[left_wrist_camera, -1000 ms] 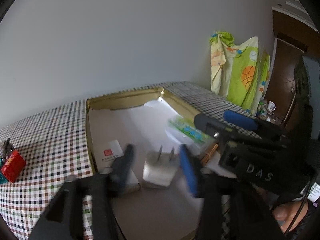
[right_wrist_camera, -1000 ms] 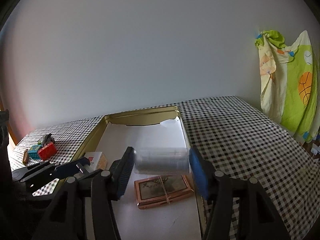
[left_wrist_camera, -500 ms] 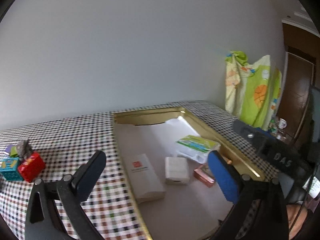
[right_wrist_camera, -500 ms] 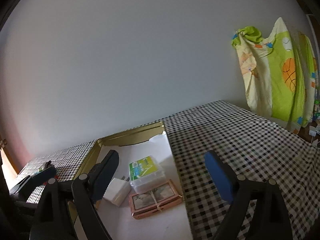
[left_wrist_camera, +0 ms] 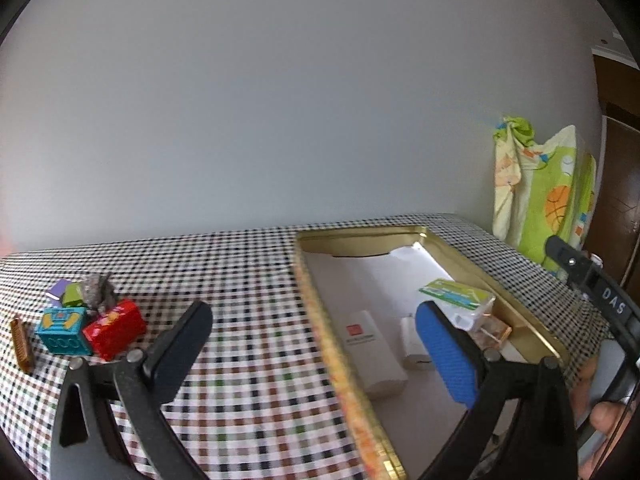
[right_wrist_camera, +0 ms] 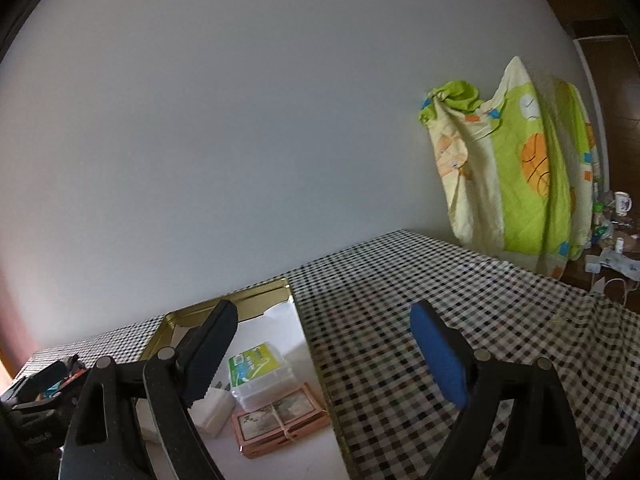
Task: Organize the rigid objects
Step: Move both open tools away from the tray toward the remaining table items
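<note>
A gold tin tray (left_wrist_camera: 320, 320) (right_wrist_camera: 256, 292) lies on the checkered table. In it lie a white box with a red mark (left_wrist_camera: 370, 344), a white plug adapter (left_wrist_camera: 412, 338) (right_wrist_camera: 212, 408), a clear box with a green label (left_wrist_camera: 456, 294) (right_wrist_camera: 258, 372) and a pink card pack tied with a band (right_wrist_camera: 280, 420). My left gripper (left_wrist_camera: 316, 340) is open and empty, above the tray's left rim. My right gripper (right_wrist_camera: 324, 352) is open and empty, above the tray's right rim. Left on the table sit a red block (left_wrist_camera: 114, 328), a teal block (left_wrist_camera: 60, 336) and small pieces (left_wrist_camera: 86, 292).
A brown stick-like piece (left_wrist_camera: 20, 344) lies at the table's left edge. A green and yellow cloth (right_wrist_camera: 516, 176) hangs at the right by the wall. The other gripper's body (left_wrist_camera: 596, 292) shows at the right of the left wrist view.
Both grippers let go of their loads, the left the plug adapter and the right the clear box, opened wide and pulled back and up. The left view has swung left; the right view has swung right.
</note>
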